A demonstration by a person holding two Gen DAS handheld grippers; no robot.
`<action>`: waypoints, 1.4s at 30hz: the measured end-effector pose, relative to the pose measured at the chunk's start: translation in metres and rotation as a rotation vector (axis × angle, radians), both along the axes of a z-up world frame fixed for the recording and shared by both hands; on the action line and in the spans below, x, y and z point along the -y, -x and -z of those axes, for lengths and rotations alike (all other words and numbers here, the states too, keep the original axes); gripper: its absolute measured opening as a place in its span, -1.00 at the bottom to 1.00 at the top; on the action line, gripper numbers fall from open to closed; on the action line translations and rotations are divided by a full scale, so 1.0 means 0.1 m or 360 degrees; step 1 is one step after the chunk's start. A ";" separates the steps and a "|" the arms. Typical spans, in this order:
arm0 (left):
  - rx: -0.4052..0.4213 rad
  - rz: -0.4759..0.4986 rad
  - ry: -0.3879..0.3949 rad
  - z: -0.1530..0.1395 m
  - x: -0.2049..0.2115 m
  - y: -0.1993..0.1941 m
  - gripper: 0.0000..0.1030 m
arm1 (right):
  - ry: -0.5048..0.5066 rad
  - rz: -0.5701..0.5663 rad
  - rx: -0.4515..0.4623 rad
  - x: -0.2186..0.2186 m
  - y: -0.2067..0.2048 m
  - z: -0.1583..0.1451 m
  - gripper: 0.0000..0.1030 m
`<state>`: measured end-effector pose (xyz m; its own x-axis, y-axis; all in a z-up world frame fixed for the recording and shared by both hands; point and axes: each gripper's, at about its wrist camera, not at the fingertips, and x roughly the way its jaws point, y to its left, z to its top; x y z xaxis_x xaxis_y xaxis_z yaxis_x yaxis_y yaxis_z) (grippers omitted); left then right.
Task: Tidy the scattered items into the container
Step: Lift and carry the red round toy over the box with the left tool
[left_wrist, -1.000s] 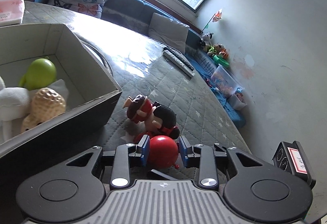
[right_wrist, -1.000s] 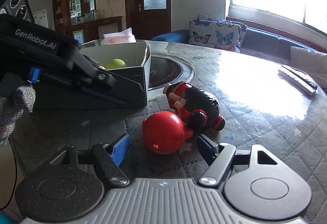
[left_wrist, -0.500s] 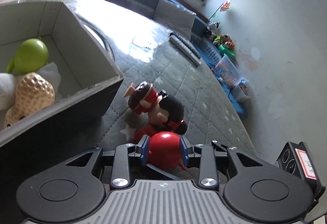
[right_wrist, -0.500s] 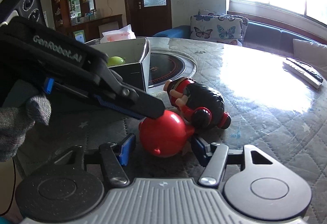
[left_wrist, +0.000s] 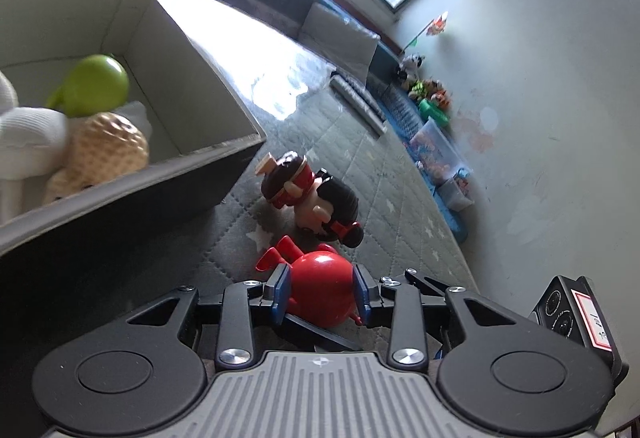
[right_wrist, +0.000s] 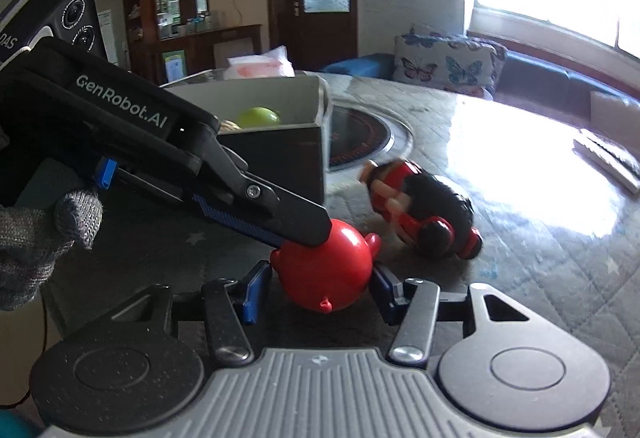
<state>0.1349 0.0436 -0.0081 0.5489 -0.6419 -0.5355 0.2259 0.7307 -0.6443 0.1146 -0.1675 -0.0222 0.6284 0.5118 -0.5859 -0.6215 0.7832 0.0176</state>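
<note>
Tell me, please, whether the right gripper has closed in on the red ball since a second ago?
Yes. The right gripper now has its fingers narrowed close to either side of the red ball, and they are closing; the box behind sits unchanged.

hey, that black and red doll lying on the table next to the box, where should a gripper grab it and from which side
Grip the black and red doll across its rounded black middle, coming from above with the fingers either side. It lies on its side on the quilted table cover, so the thick torso faces up, while the small arms and head-end pieces look too thin to hold firmly. The box crowds one side.
</note>
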 end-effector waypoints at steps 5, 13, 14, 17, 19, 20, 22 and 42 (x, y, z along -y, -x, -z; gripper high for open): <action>0.0100 -0.0081 0.0013 -0.20 -0.22 0.21 -0.31 | 0.0000 -0.0102 0.0091 -0.19 0.09 -0.18 0.03; 0.0272 -0.0311 -0.0035 -0.53 -0.69 0.48 -0.32 | -0.0041 -0.0304 0.0228 -0.74 0.04 -0.48 0.03; 0.0288 -0.0345 -0.0039 -0.55 -0.77 0.50 -0.32 | -0.0049 -0.0328 0.0238 -0.82 0.02 -0.50 0.03; 0.0299 -0.0438 -0.0040 -0.59 -1.02 0.52 -0.32 | -0.0062 -0.0406 0.0257 -1.10 -0.07 -0.56 0.03; 0.0292 -0.0492 -0.0041 -0.59 -1.18 0.52 -0.32 | -0.0065 -0.0448 0.0259 -1.27 -0.13 -0.56 0.03; 0.0284 -0.0518 -0.0045 -0.58 -1.25 0.52 -0.32 | -0.0066 -0.0468 0.0253 -1.36 -0.16 -0.55 0.03; 0.0271 -0.0562 -0.0061 -0.57 -1.36 0.51 -0.32 | -0.0075 -0.0501 0.0230 -1.51 -0.21 -0.52 0.03; 0.0058 -0.0694 -0.0265 -0.33 -1.67 0.52 -0.29 | -0.0050 -0.0754 -0.0111 -2.04 -0.42 -0.27 0.03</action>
